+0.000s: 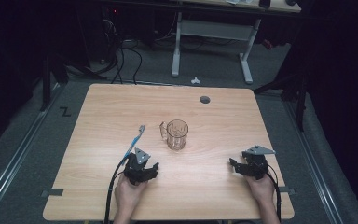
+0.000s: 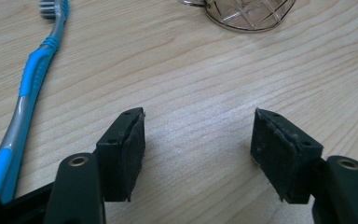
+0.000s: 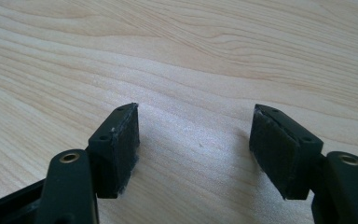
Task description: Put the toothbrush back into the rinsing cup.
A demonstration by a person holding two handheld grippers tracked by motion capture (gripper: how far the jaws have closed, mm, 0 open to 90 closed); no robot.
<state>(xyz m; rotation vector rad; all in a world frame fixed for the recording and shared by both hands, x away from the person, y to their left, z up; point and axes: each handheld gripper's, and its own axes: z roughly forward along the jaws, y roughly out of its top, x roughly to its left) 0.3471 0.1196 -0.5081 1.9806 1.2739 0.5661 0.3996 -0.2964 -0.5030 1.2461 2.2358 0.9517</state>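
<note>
Here the high view takes in the whole light wooden surface point(image 1: 98, 140): a clear glass mug point(image 1: 176, 134) stands upright near its middle, handle toward the left, and a blue and grey toothbrush point(image 1: 134, 141) lies flat just left of it, bristle end pointing away from the person. The left tongs point(image 1: 148, 169) sit in the person's left hand point(image 1: 129, 191) near the front edge, close to the handle end of the toothbrush; the right tongs point(image 1: 235, 165) sit in the right hand point(image 1: 261, 186), well apart from the mug. A small dark round hole point(image 1: 205, 99) marks the far part of the surface, and a white-legged desk point(image 1: 212, 32) stands on the floor beyond.

The left gripper view adds what the high view cannot: the left tongs point(image 2: 199, 135) stand wide open with bare wood between the pads, holding nothing. The toothbrush point(image 2: 30, 88) runs up the left side, apart from the left pad, and its lower end is cut off by the frame and the jaw body. Of the mug point(image 2: 247, 13), just the diamond-patterned base shows at the top edge; the rest is cropped.

The right gripper view shows the right tongs point(image 3: 193, 135) equally wide open and empty over plain wood grain.

In the high view both sets of jaws are too small and dark to read their gap, and the room around the surface is mostly lost in shadow.
</note>
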